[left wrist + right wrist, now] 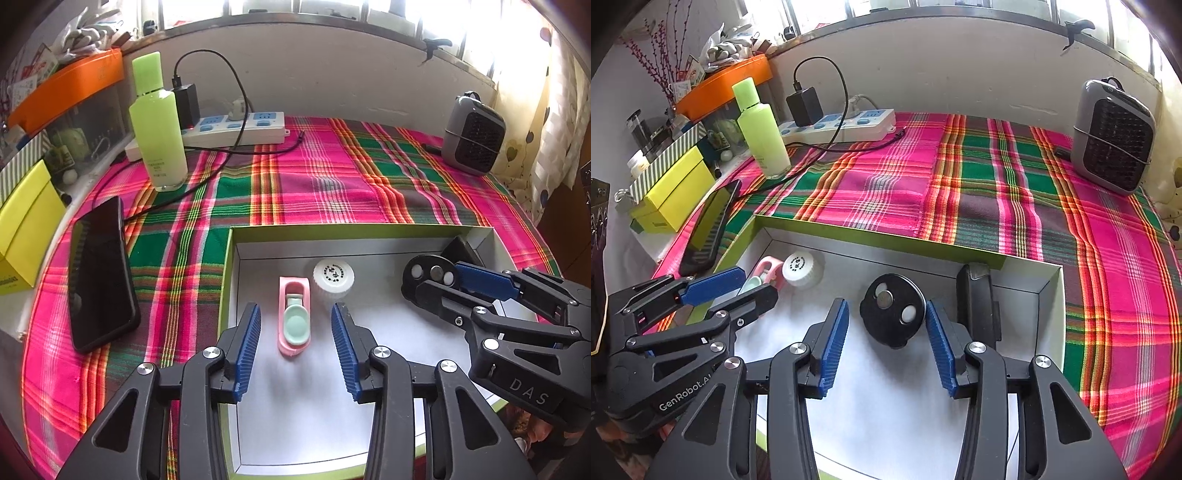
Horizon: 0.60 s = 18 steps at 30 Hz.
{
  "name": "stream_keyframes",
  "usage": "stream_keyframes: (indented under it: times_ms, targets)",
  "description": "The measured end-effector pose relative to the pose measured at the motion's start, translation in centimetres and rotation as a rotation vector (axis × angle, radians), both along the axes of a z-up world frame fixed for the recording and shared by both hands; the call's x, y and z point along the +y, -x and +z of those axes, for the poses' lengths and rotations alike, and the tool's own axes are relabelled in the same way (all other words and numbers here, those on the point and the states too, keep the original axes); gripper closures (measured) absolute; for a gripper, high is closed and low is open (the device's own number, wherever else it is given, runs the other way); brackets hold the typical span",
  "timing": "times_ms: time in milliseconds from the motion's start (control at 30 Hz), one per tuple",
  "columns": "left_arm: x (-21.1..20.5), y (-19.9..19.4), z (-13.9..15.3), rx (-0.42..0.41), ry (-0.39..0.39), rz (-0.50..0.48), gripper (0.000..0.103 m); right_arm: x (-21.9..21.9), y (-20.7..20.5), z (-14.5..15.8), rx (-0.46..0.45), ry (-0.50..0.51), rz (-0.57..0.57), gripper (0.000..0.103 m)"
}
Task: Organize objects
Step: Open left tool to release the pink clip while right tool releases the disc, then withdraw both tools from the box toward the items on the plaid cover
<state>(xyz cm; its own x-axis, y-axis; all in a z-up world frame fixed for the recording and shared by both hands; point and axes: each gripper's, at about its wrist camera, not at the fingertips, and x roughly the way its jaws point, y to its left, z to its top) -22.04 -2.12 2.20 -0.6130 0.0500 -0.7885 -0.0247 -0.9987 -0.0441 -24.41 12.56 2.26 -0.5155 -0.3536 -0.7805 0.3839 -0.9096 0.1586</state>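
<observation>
We see a cloth (332,173) checked in pink, green and orange, with thin white and yellow lines. The tray (226,280) has lime-green walls and a white floor. In it lie a pink holder (293,317) with a mint insert, a white cap (334,277) printed in black, and a black disc (892,310) with pale round spots. Our pads (248,350) are ribbed blue on black arms. The bottle (157,122) is pale green, the phone (99,273) black, the heater (1112,136) grey with a black grille.

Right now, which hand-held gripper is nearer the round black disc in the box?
The right hand-held gripper: the disc sits between its open fingers. The left hand-held gripper straddles the pink holder instead.
</observation>
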Motion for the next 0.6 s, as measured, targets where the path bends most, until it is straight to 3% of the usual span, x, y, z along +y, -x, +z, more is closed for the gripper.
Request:
stream_keyframes:
  times_ms: [600]
  targets:
    - [-0.3, -3.4, 1.7, 0.037, -0.011, 0.006, 0.062, 1.1, -3.1, 1.5, 0.03, 0.029, -0.039, 0.055]
